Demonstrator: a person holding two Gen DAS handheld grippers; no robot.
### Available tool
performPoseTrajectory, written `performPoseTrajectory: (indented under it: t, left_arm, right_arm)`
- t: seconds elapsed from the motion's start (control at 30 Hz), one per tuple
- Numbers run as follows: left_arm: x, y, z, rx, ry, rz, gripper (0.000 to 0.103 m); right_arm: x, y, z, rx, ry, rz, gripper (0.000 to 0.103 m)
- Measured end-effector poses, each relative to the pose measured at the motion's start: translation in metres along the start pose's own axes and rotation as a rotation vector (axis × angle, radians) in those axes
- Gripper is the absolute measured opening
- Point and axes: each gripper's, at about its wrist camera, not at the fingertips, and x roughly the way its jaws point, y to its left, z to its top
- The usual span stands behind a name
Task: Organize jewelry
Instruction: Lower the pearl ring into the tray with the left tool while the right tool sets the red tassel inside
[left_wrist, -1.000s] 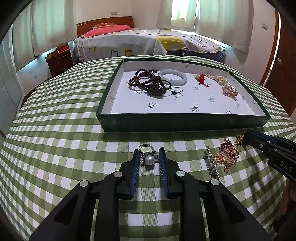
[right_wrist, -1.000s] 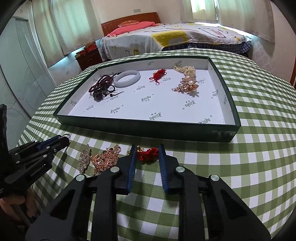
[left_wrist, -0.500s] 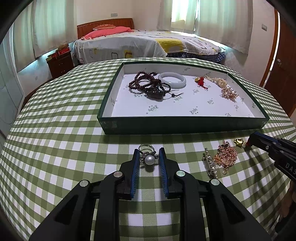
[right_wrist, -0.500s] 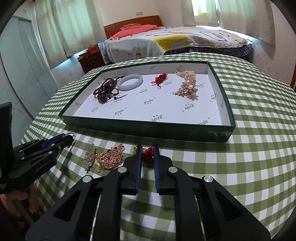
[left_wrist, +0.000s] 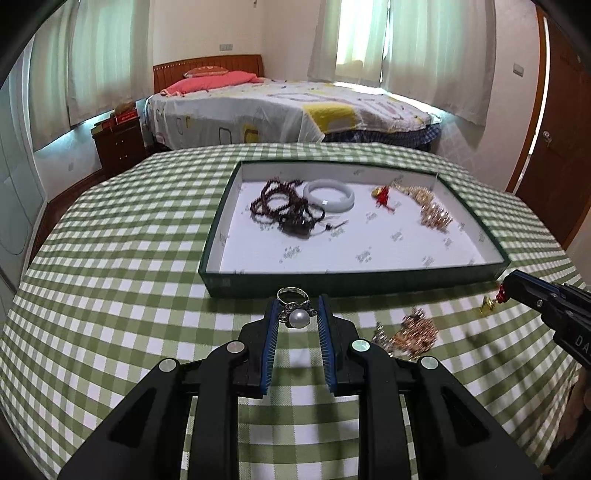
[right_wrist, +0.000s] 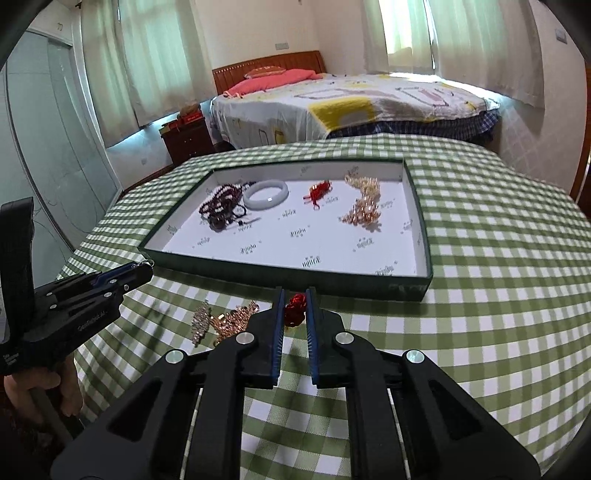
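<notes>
My left gripper (left_wrist: 295, 308) is shut on a pearl ring (left_wrist: 297, 317) and holds it above the checked cloth, just in front of the green tray (left_wrist: 354, 282). My right gripper (right_wrist: 294, 303) is shut on a red knot charm (right_wrist: 294, 310), lifted off the cloth in front of the tray (right_wrist: 295, 275); the charm (left_wrist: 493, 299) with its gold piece hangs at the fingertips in the left wrist view. The tray holds dark beads (left_wrist: 284, 208), a white bangle (left_wrist: 328, 194), a red charm (left_wrist: 382, 194) and a pearl-and-gold piece (left_wrist: 432, 210).
A rose-gold brooch (left_wrist: 417, 332) and a silver clip (right_wrist: 201, 321) lie on the cloth (left_wrist: 110, 295) between the grippers. A bed (left_wrist: 295, 107) and a nightstand (left_wrist: 118, 144) stand beyond the round table. A door (left_wrist: 561, 129) is at the right.
Both grippers have risen and pulled back from the table. The right gripper closed on the red knot charm and lifted it. The left still holds the pearl ring.
</notes>
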Motion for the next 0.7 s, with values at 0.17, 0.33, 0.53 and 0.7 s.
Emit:
performPoseTrajectory:
  t: [0.17, 0.33, 0.53, 0.7]
  left_arm:
    - [-0.014, -0.005, 0.014, 0.000, -0.047, -0.022, 0.022]
    - [-0.029, -0.009, 0.038, -0.003, -0.117, -0.048, 0.022]
    - [-0.037, -0.015, 0.065, 0.012, -0.195, -0.060, 0.022]
    - [-0.029, -0.024, 0.086, 0.020, -0.231, -0.076, 0.022]
  right_arm:
    - [-0.017, 0.001, 0.015, -0.009, -0.053, -0.002, 0.011]
    - [-0.030, 0.001, 0.034, -0.019, -0.111, -0.009, 0.011]
    - [-0.036, 0.000, 0.058, -0.034, -0.173, -0.021, 0.011]
    - [-0.026, -0.002, 0.072, -0.039, -0.188, -0.029, 0.011]
